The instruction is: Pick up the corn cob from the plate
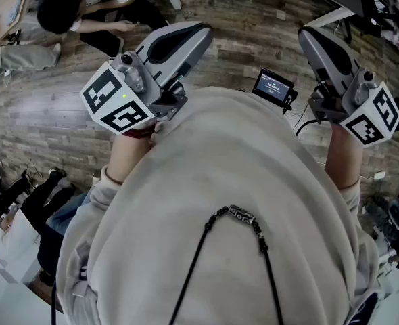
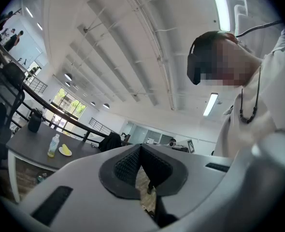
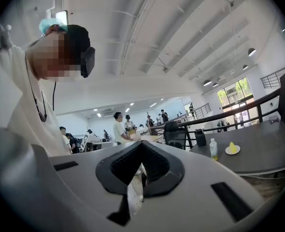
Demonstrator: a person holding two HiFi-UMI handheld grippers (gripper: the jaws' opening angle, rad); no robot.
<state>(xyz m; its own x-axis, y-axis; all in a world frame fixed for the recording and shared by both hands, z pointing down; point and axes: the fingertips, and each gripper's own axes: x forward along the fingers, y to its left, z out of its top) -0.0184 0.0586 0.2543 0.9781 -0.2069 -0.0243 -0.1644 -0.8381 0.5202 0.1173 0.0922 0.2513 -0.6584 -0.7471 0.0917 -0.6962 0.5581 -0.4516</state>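
A yellow corn cob (image 3: 233, 147) lies on a small white plate (image 3: 233, 152) on a dark table (image 3: 265, 151), far off at the right of the right gripper view. The left gripper view shows the same corn cob (image 2: 65, 150) and plate (image 2: 65, 153) far off at its left. Both grippers are held close in front of the person's chest, well away from the table. My left gripper (image 2: 141, 151) is shut with nothing in it, and so is my right gripper (image 3: 141, 149). In the head view the left gripper (image 1: 186, 36) and right gripper (image 1: 318, 42) hang over a wood floor.
A clear bottle (image 3: 213, 149) stands beside the plate and a black container (image 3: 200, 137) further back on the table. A railing runs behind the table. Someone sits on the floor (image 1: 71, 5) ahead to the left. A small screen device (image 1: 275, 87) sits between the grippers.
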